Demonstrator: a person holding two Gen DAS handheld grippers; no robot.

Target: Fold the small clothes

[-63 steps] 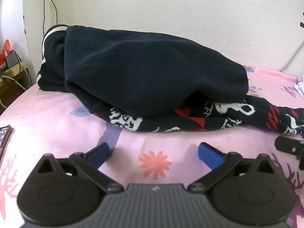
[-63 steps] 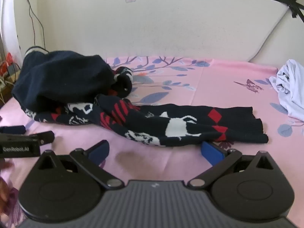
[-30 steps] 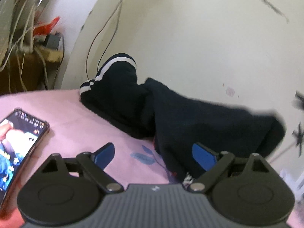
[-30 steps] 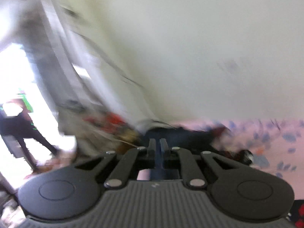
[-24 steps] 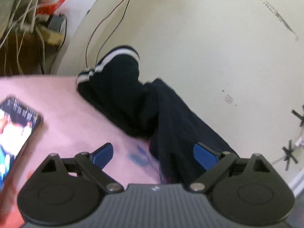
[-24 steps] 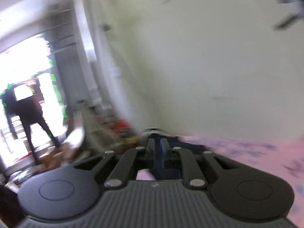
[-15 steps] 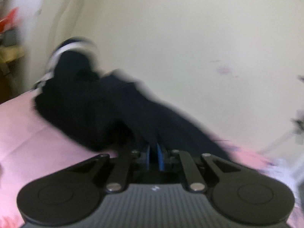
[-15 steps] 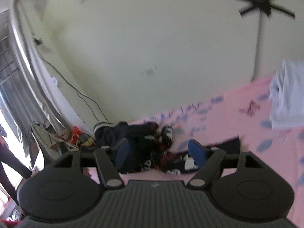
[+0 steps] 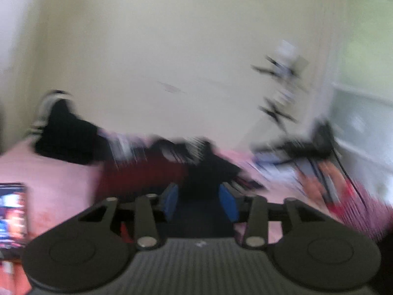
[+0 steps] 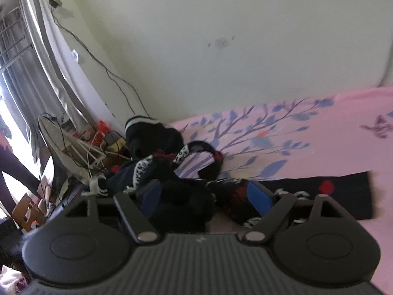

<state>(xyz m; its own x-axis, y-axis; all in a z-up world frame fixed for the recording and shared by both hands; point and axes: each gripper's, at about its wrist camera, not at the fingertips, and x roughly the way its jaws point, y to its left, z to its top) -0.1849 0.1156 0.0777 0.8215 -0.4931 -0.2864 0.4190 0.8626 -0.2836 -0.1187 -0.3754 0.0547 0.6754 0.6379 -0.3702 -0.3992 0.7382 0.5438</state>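
Observation:
The left wrist view is blurred by motion. My left gripper (image 9: 200, 202) has dark navy cloth (image 9: 206, 172) bunched between its blue pads, which stand partly apart. A black garment with white stripes (image 9: 61, 132) lies at the back left by the wall, and a patterned black, red and white knit (image 9: 145, 167) lies in front of it. In the right wrist view my right gripper (image 10: 207, 195) is open, with a dark garment (image 10: 181, 204) lying between its fingers. The patterned knit (image 10: 307, 194) stretches right across the pink sheet (image 10: 343, 127).
A phone (image 9: 12, 213) lies on the bed at the left. The wall (image 10: 221, 36) runs along the back. Cables, a white fan (image 10: 59, 145) and clutter stand off the bed's left edge. A blurred dark object (image 9: 299, 145) lies at the right.
Both grippers swung fast. The left one went from open to shut on the dark cloth, and its pads now stand partly apart around it. The right one shut, then opened over the clothes pile.

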